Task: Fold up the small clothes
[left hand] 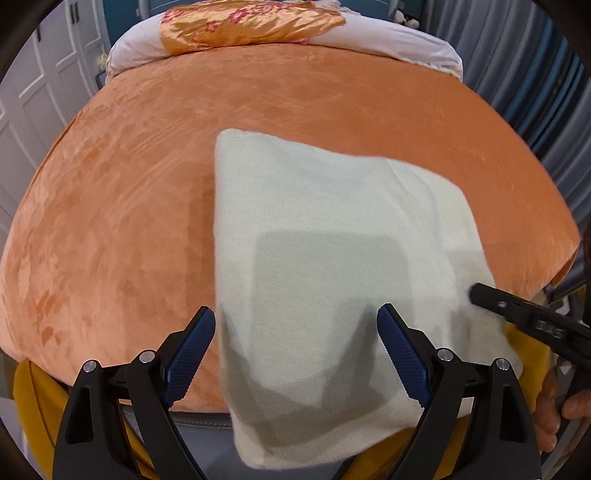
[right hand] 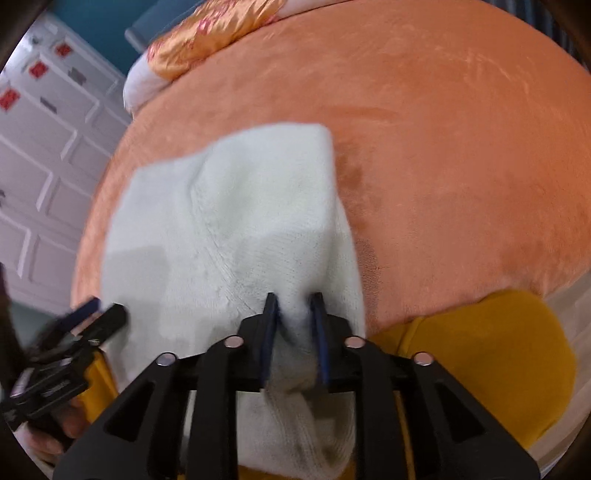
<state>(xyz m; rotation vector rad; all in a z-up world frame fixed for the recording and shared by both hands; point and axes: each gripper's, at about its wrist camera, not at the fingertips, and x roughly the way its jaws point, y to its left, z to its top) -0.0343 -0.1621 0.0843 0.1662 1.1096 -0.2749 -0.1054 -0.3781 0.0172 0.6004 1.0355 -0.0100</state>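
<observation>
A cream knit garment (left hand: 332,240) lies folded on the orange bed cover (left hand: 129,221), its near end hanging over the bed's front edge. My left gripper (left hand: 295,321) is open above the garment's near left part, not holding it. My right gripper (right hand: 295,299) is shut on the near right edge of the same garment (right hand: 229,221), with cloth bunched between its blue pads. The right gripper also shows in the left wrist view (left hand: 517,310) at the garment's right edge. The left gripper shows in the right wrist view (right hand: 92,310) at the garment's left.
A floral orange pillow (left hand: 251,22) lies on white bedding (left hand: 399,40) at the far end of the bed. Mustard-yellow fabric (right hand: 491,354) sits below the bed's front edge. White cupboard doors (right hand: 44,166) stand to the left, grey curtains (left hand: 535,92) to the right.
</observation>
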